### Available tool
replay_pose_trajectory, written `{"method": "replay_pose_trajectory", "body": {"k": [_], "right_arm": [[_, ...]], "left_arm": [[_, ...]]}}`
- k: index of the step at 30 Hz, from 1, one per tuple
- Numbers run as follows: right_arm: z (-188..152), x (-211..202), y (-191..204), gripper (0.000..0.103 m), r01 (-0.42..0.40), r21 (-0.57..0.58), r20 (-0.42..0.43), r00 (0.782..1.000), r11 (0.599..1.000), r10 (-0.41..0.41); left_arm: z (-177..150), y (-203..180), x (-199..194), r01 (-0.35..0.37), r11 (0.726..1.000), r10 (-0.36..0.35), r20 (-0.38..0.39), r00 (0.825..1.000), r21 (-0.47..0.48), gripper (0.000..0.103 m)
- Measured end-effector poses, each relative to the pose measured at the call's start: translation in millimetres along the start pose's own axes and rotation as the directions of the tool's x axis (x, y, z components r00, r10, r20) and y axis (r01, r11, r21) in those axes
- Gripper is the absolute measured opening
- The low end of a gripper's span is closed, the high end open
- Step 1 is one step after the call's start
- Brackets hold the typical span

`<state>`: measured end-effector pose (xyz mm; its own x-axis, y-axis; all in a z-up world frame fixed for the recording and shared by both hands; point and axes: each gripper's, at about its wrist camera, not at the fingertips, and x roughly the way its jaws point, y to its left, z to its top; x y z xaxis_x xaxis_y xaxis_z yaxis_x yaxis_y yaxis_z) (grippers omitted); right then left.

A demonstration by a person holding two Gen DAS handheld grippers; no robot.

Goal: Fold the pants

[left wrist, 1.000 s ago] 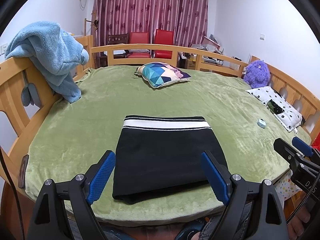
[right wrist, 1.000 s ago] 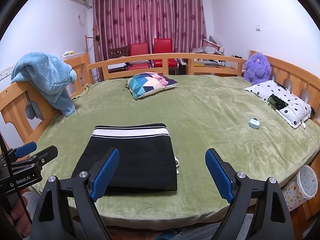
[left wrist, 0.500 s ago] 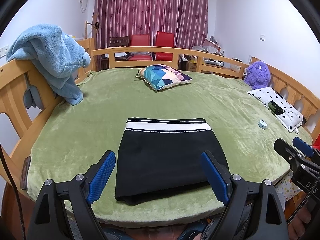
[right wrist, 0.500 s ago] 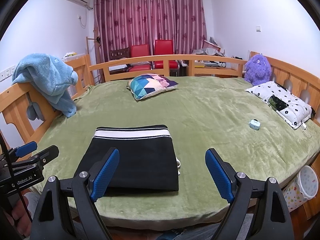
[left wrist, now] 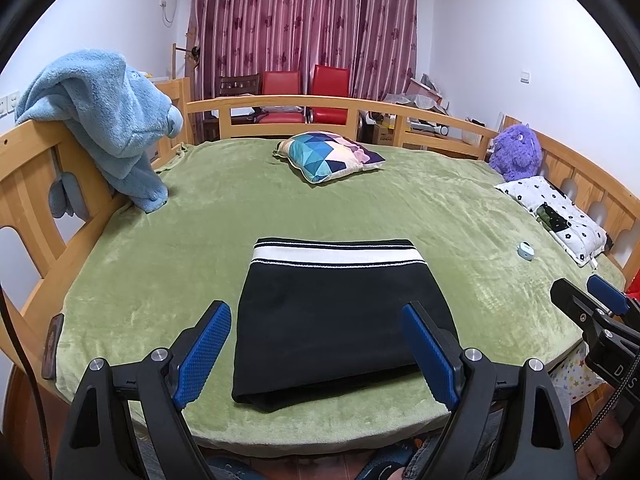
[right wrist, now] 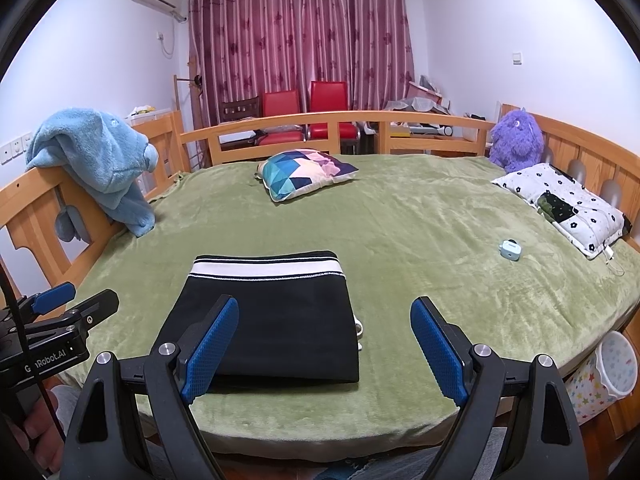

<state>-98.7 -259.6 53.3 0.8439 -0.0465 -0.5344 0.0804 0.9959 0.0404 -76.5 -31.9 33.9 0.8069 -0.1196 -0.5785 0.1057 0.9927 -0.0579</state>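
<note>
The black pants point(left wrist: 336, 312) lie folded into a flat rectangle on the green bed cover point(left wrist: 200, 240), white-striped waistband at the far edge. They also show in the right wrist view point(right wrist: 276, 312), with a white drawstring end sticking out at their right side. My left gripper point(left wrist: 316, 350) is open and empty, held above the bed's near edge in front of the pants. My right gripper point(right wrist: 324, 344) is open and empty, just right of the pants. Each gripper shows at the edge of the other's view.
A blue towel point(left wrist: 108, 120) hangs on the wooden rail at left. A patterned cushion point(left wrist: 328, 154) lies at the far middle. A purple plush toy point(left wrist: 516, 152), a flowered pillow point(left wrist: 560, 216) and a small pale-blue case point(left wrist: 525, 250) are at right. A starred bin point(right wrist: 608, 376) stands beside the bed.
Both grippers have drawn back and risen slightly from the bed; the folded pants have not moved. Both stay open.
</note>
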Motion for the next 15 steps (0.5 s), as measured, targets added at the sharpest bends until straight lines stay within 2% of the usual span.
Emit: {"method": "replay_pose_trajectory", "body": {"k": [15], "right_arm": [[1, -4, 10, 0.087, 0.0, -0.002, 0.01, 1.0, 1.0, 0.0]], "left_arm": [[8, 2, -7, -0.005, 1.0, 0.005, 0.008, 1.0, -0.008, 0.086]]}}
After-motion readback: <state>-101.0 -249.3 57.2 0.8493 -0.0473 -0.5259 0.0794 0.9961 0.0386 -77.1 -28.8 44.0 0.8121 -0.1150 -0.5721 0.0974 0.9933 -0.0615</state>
